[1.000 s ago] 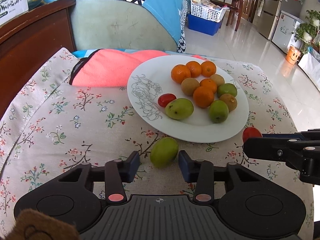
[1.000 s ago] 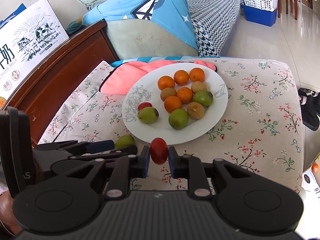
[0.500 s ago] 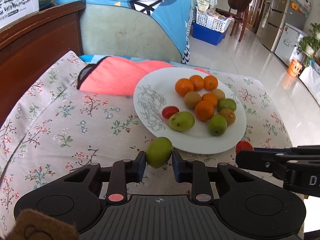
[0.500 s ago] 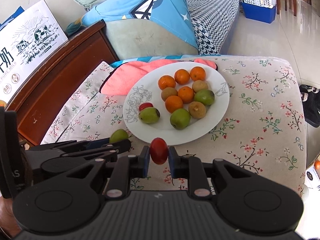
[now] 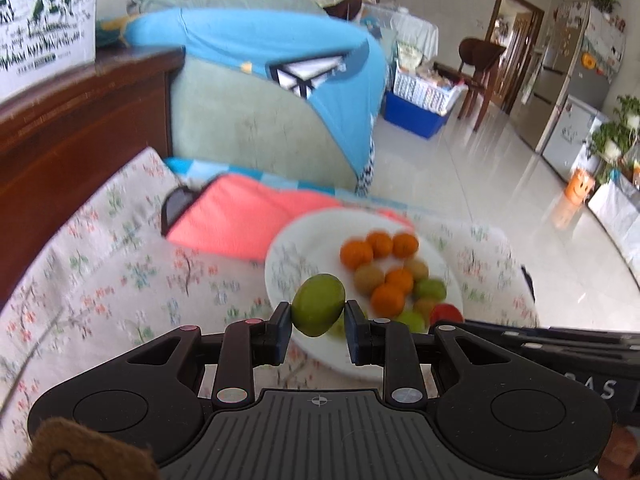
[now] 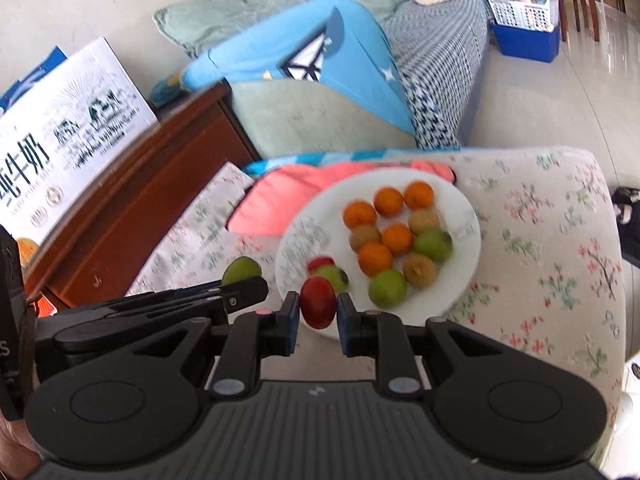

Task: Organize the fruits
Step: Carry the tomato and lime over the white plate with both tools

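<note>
My left gripper (image 5: 317, 326) is shut on a green fruit (image 5: 318, 304) and holds it in the air just before the near rim of the white plate (image 5: 288, 258). My right gripper (image 6: 318, 314) is shut on a small red fruit (image 6: 318, 307), also lifted, at the plate's (image 6: 466, 216) near edge. Several oranges (image 6: 386, 240), brown fruits and green fruits (image 6: 387, 288) lie on the plate, with another small red fruit (image 6: 320, 263). In the right wrist view the left gripper's arm (image 6: 168, 300) reaches in from the left with the green fruit (image 6: 241, 270) at its tip.
The plate stands on a floral cloth (image 6: 552, 240) over a low table. A pink towel (image 5: 236, 220) lies behind the plate. A dark wooden cabinet (image 5: 76, 136) is on the left, a sofa with a blue cover (image 5: 260, 64) behind. Tiled floor (image 5: 500, 200) is on the right.
My left gripper closed on the green fruit that lay on the cloth and lifted it. My right gripper rose a little with the red fruit still in it.
</note>
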